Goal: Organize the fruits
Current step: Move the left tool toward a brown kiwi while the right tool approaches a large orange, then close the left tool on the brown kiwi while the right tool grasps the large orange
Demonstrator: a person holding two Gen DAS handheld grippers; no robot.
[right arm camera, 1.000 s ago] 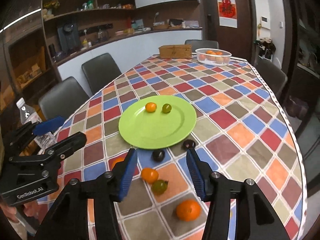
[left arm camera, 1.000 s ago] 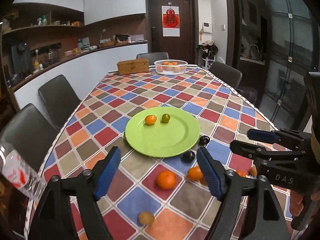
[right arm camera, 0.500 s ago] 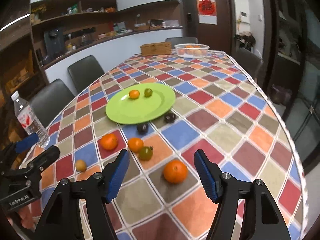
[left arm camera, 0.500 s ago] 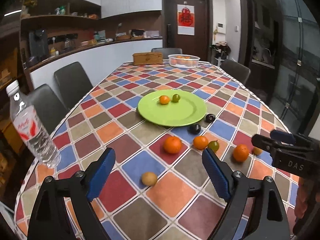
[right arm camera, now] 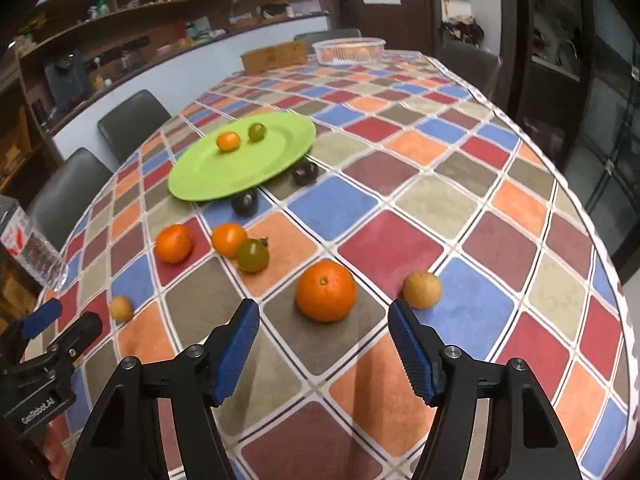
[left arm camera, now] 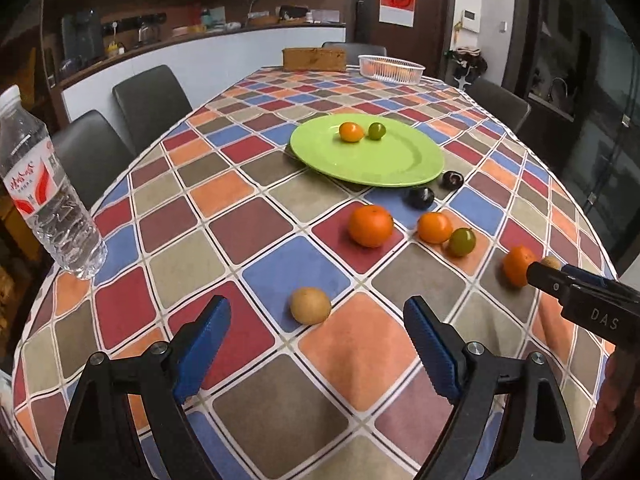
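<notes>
While both hover low over the table, left tool [left arm camera: 316, 336] and right tool [right arm camera: 323, 330] gape wide, empty.

Table [left arm camera: 256, 200]: checkered cloth in many colours.
Plate [left arm camera: 400, 164]: green, mid-table.
Bottle [left arm camera: 44, 200]: upright at the left edge.
Loose fruit: oranges [left arm camera: 370, 220], green tomato [left arm camera: 462, 241], two dark plums [left arm camera: 421, 197], tan fruit [left arm camera: 310, 305].
Far end: white basket [left arm camera: 391, 68], brown box [left arm camera: 315, 59].

Right tongs [left arm camera: 536, 274] hide part of orange [left arm camera: 516, 266]; water bottle [right arm camera: 28, 248] cut by frame edge.
</notes>
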